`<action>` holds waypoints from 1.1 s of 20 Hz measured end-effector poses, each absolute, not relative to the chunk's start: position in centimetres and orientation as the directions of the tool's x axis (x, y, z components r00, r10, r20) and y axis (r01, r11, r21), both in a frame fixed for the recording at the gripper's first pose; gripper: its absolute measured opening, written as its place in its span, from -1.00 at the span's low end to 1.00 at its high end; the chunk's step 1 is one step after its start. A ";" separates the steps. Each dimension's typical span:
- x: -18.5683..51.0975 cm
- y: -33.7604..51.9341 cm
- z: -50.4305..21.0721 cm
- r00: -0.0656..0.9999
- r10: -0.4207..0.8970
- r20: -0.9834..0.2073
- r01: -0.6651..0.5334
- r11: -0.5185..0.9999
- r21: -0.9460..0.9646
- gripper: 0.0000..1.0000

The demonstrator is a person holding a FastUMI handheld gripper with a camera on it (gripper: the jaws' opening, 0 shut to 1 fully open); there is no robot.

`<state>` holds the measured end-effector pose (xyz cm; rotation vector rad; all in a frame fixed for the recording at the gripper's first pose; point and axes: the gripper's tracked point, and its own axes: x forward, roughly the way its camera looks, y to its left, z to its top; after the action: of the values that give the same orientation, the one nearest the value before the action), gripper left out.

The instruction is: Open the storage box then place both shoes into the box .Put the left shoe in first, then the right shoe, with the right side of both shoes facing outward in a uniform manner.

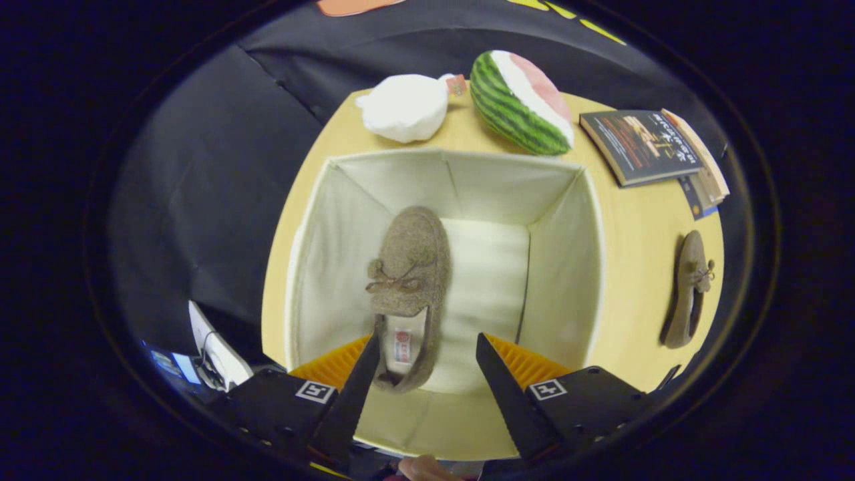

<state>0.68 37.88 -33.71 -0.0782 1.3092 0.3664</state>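
My gripper (pixel 422 374) hangs over the open storage box (pixel 314 267) with its jaws spread wide and nothing between them. The heel of the shoe in the box (pixel 407 267) lies just ahead of my left finger, close beside it, though I cannot tell whether they touch. That shoe rests on the box floor toward the left wall, toe pointing away from me, small bow on top.

It looks like felted fabric with a soft collar, so I judge it light and floppy. It would likely sag if pinched at the toe. The firmest hold should be across the heel rim or the side wall at the opening, where the jaws can close on a doubled edge.

The box walls look like thin cloth and may give if bumped.

Farther right, the second shoe (pixel 688 287) lies on the bench (pixel 634 267), well apart from the box, toe away.

Count: one box, two shoes, one inside and one outside.
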 end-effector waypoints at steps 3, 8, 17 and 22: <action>-0.4 35.9 -30.3 0.208 0.289 -0.934 -0.375 0.906 0.197 0.93; 0.4 27.8 -27.1 0.239 0.330 -0.913 -0.387 0.895 0.222 0.93; 4.4 7.0 -30.3 0.298 0.165 -0.940 -0.204 0.973 0.106 0.93; 6.0 -3.4 -33.6 0.303 0.038 -0.952 -0.125 0.992 -0.001 0.93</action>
<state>6.00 -3.44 -33.59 -0.0793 1.2585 0.1078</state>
